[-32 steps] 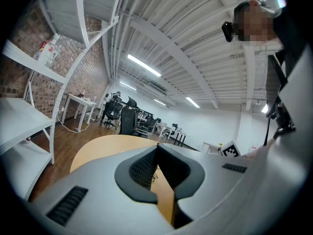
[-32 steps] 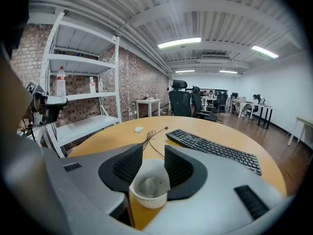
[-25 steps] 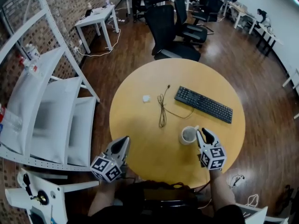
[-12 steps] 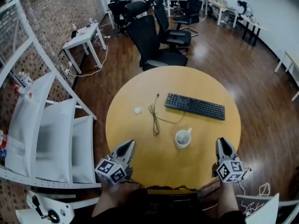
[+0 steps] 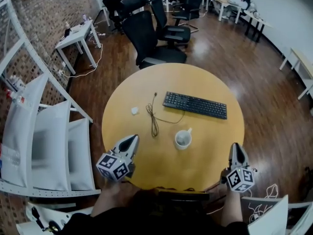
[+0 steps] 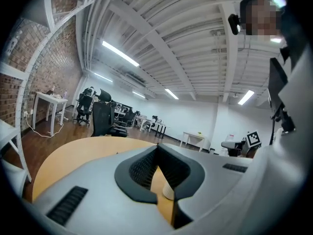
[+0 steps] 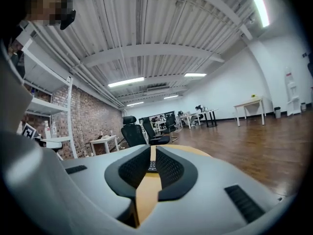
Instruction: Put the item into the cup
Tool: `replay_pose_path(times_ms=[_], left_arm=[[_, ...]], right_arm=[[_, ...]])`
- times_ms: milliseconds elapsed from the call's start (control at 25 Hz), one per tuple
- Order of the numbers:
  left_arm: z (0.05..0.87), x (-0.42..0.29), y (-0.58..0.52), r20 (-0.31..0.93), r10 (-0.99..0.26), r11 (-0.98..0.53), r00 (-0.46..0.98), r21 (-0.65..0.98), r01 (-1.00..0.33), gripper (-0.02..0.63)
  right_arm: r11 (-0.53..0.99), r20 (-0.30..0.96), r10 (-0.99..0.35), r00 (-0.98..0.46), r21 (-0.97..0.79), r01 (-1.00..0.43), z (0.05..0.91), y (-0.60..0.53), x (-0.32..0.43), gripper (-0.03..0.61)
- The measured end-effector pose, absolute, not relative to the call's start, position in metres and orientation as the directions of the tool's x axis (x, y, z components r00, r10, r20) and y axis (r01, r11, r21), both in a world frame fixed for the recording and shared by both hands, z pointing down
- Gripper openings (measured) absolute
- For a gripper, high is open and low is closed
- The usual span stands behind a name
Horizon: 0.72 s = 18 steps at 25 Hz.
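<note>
While pointing level by table [image 5: 205, 148]: left gripper [image 5: 130, 141] jaws together; right gripper [image 5: 237, 148] jaws closing, narrow gap; both empty.

Open-plan office, black keyboard [image 5: 194, 105] on a round wooden table [image 5: 210, 141] ahead of the right gripper [image 5: 236, 147], black swivel chairs [image 5: 146, 31] beyond, rows of desks [image 5: 221, 0] farther off, brick wall [image 5: 49, 4] and white shelving [image 5: 49, 131] left of the left gripper [image 5: 133, 138], ceiling strip lights [image 6: 120, 54].

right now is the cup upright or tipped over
Upright: the cup stands on the table with its round mouth facing up. Whether anything is inside, cannot tell.
</note>
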<state>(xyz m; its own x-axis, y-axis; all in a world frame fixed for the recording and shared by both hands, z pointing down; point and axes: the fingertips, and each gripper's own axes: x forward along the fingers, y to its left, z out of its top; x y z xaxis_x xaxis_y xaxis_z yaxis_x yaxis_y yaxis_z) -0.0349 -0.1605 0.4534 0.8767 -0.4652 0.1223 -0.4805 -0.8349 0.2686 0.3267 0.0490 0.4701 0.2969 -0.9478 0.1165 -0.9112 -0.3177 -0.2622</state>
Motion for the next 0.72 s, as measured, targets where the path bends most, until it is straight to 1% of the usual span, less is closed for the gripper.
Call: replay_pose_path(times_ms=[160, 520, 720], left_arm=[[0.45, -0.024, -0.159, 0.092, -0.43, -0.854, 0.898, 0.281, -0.438, -0.008], [0.454, -0.026, -0.159, 0.087, -0.442, -0.848, 0.893, 0.285, -0.447, -0.008], [0.455, -0.04, -0.163, 0.085, -0.473, -0.829, 0.877, 0.295, -0.476, -0.008]], right_arm=[[-0.333, 0.091, -0.943, 0.32, -0.265, -0.905, 0.459, 0.059, 0.316, 0.011], [-0.31, 0.107, -0.95, 0.292, -0.248, -0.918, 0.467, 0.052, 0.306, 0.008], [-0.302, 0.105, -0.953, 0.285, -0.228, -0.926, 0.459, 0.046, 0.301, 0.008]])
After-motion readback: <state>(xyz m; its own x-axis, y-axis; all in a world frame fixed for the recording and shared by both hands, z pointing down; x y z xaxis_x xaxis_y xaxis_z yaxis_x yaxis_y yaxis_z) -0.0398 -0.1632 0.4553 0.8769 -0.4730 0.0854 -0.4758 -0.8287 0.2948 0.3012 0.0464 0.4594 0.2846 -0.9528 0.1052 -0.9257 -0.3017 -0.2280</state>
